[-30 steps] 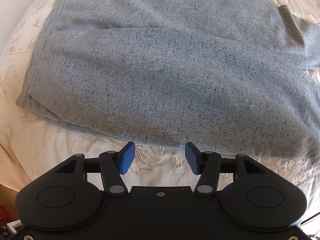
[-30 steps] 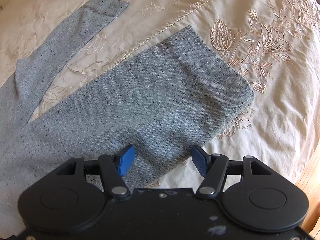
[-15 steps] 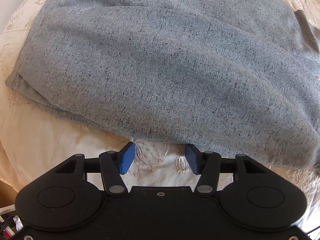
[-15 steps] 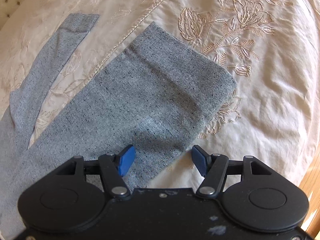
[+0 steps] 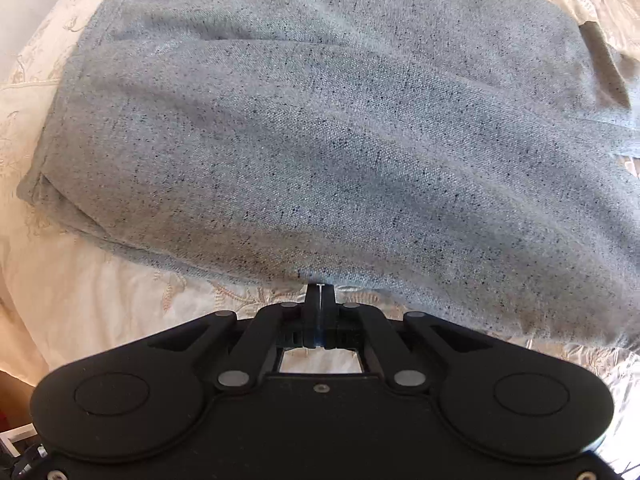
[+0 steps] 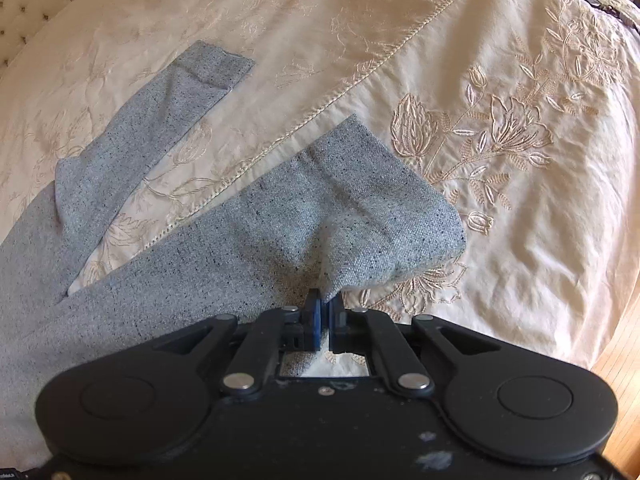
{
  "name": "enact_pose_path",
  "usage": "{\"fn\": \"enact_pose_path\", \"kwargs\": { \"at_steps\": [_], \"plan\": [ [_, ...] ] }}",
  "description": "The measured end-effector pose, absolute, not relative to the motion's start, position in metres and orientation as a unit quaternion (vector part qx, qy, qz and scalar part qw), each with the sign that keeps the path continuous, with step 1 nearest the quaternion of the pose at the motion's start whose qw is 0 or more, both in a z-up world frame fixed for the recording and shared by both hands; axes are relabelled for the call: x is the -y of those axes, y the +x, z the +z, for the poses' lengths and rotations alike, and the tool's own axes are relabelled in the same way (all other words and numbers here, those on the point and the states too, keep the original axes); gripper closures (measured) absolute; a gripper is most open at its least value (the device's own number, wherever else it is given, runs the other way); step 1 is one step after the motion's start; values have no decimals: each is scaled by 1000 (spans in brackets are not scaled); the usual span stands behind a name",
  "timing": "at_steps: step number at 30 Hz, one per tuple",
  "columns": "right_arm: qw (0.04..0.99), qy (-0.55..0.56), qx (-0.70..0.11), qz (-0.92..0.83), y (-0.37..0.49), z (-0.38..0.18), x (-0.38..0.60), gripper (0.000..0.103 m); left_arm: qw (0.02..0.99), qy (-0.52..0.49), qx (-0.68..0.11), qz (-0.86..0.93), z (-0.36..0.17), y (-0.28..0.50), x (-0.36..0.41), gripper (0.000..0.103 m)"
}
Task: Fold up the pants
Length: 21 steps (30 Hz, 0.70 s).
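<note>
Right wrist: right tongs [image 6: 323,304] pinching pants [image 6: 256,224] hem edge

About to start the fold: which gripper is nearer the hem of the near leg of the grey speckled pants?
Right. The right gripper is shut on that grey speckled leg's hem edge; the left gripper pinches the wide upper part, no hem showing.

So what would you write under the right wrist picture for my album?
The right gripper pinches the near edge of one leg of the gray pants, lifting it off the embroidered cream bedspread.
</note>
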State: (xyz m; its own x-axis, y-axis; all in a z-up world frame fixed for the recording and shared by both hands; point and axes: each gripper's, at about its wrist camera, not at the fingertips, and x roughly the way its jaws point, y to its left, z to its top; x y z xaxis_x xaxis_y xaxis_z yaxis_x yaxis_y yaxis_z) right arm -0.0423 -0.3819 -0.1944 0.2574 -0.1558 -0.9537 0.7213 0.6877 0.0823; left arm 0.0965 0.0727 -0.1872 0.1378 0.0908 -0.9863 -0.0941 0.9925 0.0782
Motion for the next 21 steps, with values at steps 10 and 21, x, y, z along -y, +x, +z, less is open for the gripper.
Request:
{"fn": "enact_pose_path", "kwargs": {
  "at_steps": [10,21],
  "plan": [
    [740,212,-555,-316,-34,-210,392,97,751,46,-657,44,-182,63,-77,90],
    [807,148,-505,-268,11,-185,419,68,765,37,-641,56,-167,58,-81,89]
  ]
}}
